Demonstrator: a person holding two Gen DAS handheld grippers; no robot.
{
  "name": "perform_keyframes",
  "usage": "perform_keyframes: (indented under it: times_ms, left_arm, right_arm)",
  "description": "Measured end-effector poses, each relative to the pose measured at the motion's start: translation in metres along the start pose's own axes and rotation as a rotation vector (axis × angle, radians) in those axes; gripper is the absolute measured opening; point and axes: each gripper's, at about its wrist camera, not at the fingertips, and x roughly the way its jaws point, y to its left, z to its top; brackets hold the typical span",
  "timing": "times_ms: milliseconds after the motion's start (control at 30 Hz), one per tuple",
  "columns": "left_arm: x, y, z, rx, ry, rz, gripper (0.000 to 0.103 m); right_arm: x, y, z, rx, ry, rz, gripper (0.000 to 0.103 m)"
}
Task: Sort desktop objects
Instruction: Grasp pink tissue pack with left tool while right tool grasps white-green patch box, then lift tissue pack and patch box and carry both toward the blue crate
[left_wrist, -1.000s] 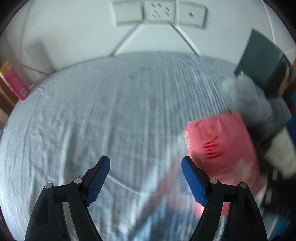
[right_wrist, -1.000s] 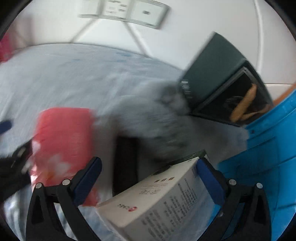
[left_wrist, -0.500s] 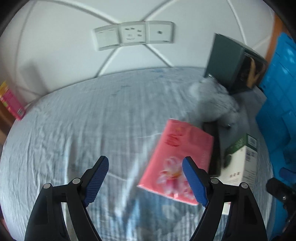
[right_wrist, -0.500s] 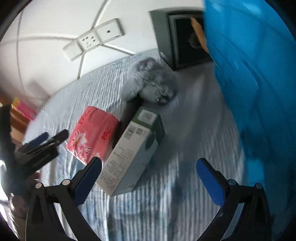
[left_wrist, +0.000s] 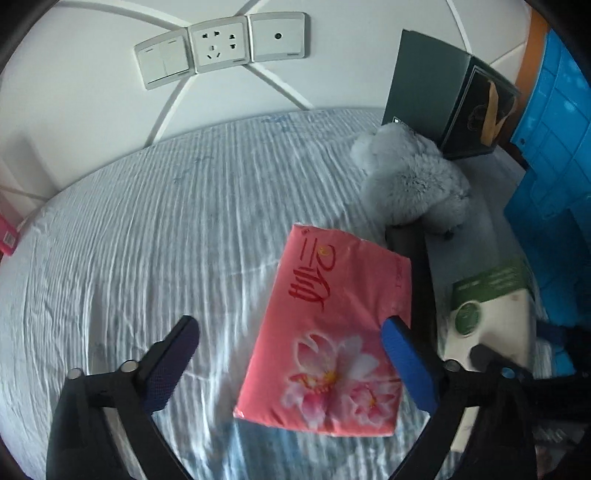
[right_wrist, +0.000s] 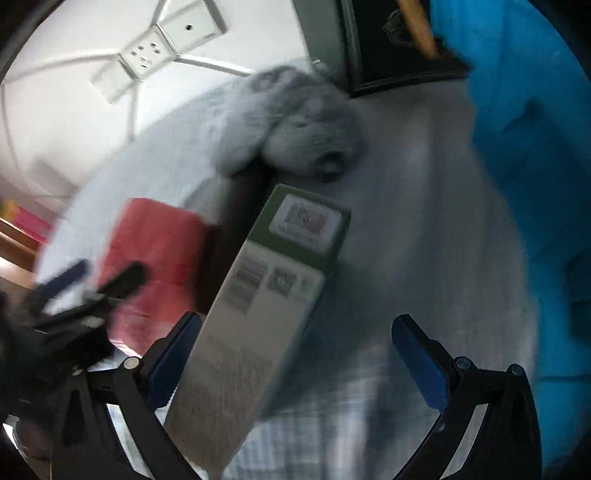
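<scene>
Table (left_wrist: 147, 240), covered in a wrinkled pale striped cloth, carries every item listed here. Blue crate (left_wrist: 554, 147) stands at the right edge, well clear of the loose goods; judged the likely bin for sorting, though nothing shows this for certain. Dark green box (left_wrist: 424, 81), upright against the wall behind the soft toy. Grey soft toy (left_wrist: 413, 181), lying just beyond the pink pack, partly over a flat black object (left_wrist: 410, 251) whose nature cannot be told. Pink tissue pack (left_wrist: 332, 325), flat on the cloth, long axis running away from the left camera, its right edge beside the black object. White and green carton (right_wrist: 266, 302), lying on its side right of the tissue pack, with the black object between them. Left gripper (left_wrist: 288, 354), jaws wide apart, the right pad over the pack's right edge and the left pad well off to its left, holding nothing. Right gripper (right_wrist: 295, 354), jaws wide apart, the left pad at the carton's near left side, nothing clamped; this view is blurred. Handling note: the step in hand appears to be approach to grasp. Centre each gripper across the narrow width of its item before closing; the tissue pack will squash, so close gently; the carton is stiff, so grip near its middle.
</scene>
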Motion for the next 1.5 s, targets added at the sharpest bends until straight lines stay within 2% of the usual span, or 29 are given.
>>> perform_keyframes:
  times_ms: [33, 67, 100, 133, 300, 400, 600, 633, 700, 733, 767, 833, 933, 1067, 1167, 1333, 1433, 1500]
  left_arm:
    - [-0.002, 0.001, -0.005, -0.004, 0.003, -0.010, 0.091]
    - [-0.005, 0.003, -0.010, -0.007, 0.005, -0.019, 0.090]
    - [-0.009, 0.003, -0.012, -0.007, 0.005, -0.020, 0.089]
    - [-0.014, 0.003, -0.014, -0.006, 0.004, -0.022, 0.090]
    - [-0.035, 0.005, -0.026, -0.004, 0.001, -0.031, 0.089]
    - [-0.045, -0.005, -0.020, 0.029, -0.022, -0.051, 0.096]
    - [0.000, -0.036, 0.000, 0.164, 0.044, 0.002, 0.098]
    - [0.011, -0.038, 0.001, 0.185, 0.064, 0.024, 0.098]
    - [0.033, -0.037, 0.001, 0.209, 0.075, 0.121, 0.098]
    - [0.039, -0.031, 0.000, 0.195, 0.087, 0.142, 0.097]
    - [0.043, -0.023, -0.001, 0.164, 0.095, 0.145, 0.090]
    - [0.043, 0.001, -0.007, 0.077, 0.124, 0.120, 0.069]
    - [0.032, 0.027, -0.025, -0.024, 0.145, 0.060, 0.069]
    - [0.014, 0.041, -0.052, -0.081, 0.160, 0.019, 0.069]
    - [0.002, 0.046, -0.062, -0.107, 0.152, 0.001, 0.069]
    - [-0.007, 0.045, -0.059, -0.093, 0.122, 0.029, 0.069]
    - [-0.005, 0.041, -0.052, -0.081, 0.102, 0.043, 0.069]
    - [-0.002, 0.038, -0.051, -0.079, 0.097, 0.046, 0.069]
  right_arm:
    - [-0.003, -0.002, -0.002, -0.038, -0.015, -0.079, 0.103]
    - [-0.005, -0.006, -0.005, -0.040, -0.010, -0.083, 0.101]
    - [-0.008, -0.010, -0.008, -0.039, -0.003, -0.083, 0.097]
    - [-0.011, -0.014, -0.011, -0.037, 0.003, -0.082, 0.085]
    - [-0.021, -0.029, -0.024, -0.032, 0.025, -0.072, 0.084]
    - [-0.026, -0.031, -0.028, -0.007, 0.027, -0.043, 0.084]
    - [-0.030, -0.040, -0.030, 0.044, 0.030, -0.028, 0.084]
    - [-0.029, -0.041, -0.029, 0.048, 0.030, -0.030, 0.084]
    - [-0.022, -0.045, -0.033, 0.052, 0.033, -0.029, 0.084]
    - [-0.020, -0.045, -0.034, 0.056, 0.032, -0.021, 0.085]
    - [-0.019, -0.046, -0.034, 0.060, 0.031, -0.013, 0.085]
    - [-0.019, -0.043, -0.032, 0.070, 0.028, -0.004, 0.085]
    - [-0.016, -0.037, -0.030, 0.084, 0.029, 0.009, 0.085]
    - [-0.004, -0.017, -0.031, 0.080, 0.038, -0.015, 0.101]
    - [0.003, 0.000, -0.031, 0.053, 0.035, -0.056, 0.101]
    - [0.012, 0.012, -0.035, 0.003, 0.042, -0.105, 0.101]
    - [0.013, 0.010, -0.042, -0.001, 0.063, -0.090, 0.093]
    - [0.011, 0.008, -0.045, 0.005, 0.070, -0.089, 0.092]
